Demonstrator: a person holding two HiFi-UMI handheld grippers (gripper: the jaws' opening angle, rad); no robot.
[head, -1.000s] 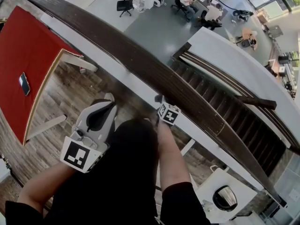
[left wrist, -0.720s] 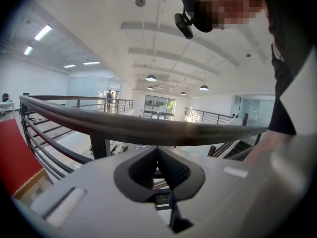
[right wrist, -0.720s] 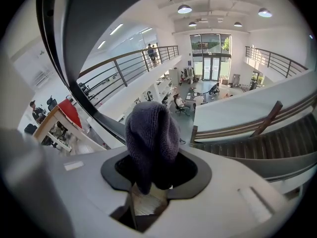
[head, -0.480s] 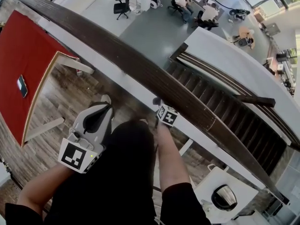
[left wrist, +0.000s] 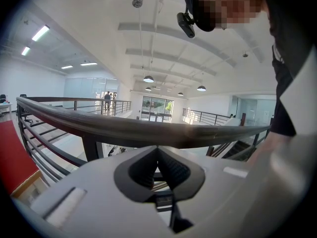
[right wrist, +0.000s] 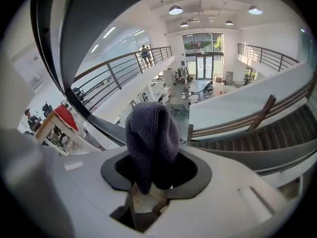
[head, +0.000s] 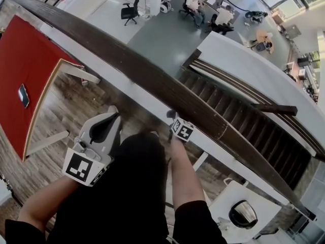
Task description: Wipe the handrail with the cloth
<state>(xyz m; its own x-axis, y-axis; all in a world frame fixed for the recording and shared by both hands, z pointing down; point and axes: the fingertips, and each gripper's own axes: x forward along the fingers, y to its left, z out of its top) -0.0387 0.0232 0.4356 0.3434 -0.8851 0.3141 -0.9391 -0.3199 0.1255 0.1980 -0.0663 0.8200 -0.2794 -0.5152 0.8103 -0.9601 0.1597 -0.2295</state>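
Nearest, the person's dark-sleeved arms reach forward, one pair of tongs in each hand. The left tongs (head: 114, 111) sit low and left of the body. In the left gripper view their jaws (left wrist: 158, 148) are pressed together with nothing between them, just under the handrail (left wrist: 124, 130).

The right tongs (head: 171, 115) are raised beside the marker cube (head: 182, 129), close under the rail's near edge. In the right gripper view they (right wrist: 152, 170) are clamped on the cloth (right wrist: 152, 140). It is a dark grey-violet piece with a nubby, knitted-looking weave. It is bunched into a rounded hump that stands up out of the jaws and folds over at the top. No view shows whether it touches the rail.

The handrail (head: 152, 80) is a broad, dark brown wooden band. It runs diagonally from upper left to lower right above a white ledge.

To the left, on the wooden floor, stands a red worktop (head: 30, 60) with a phone (head: 24, 95) lying on it.

Past the rail a staircase (head: 244, 121) descends. Far below, people (head: 205, 11) sit at desks on a grey floor near an office chair (head: 130, 10).
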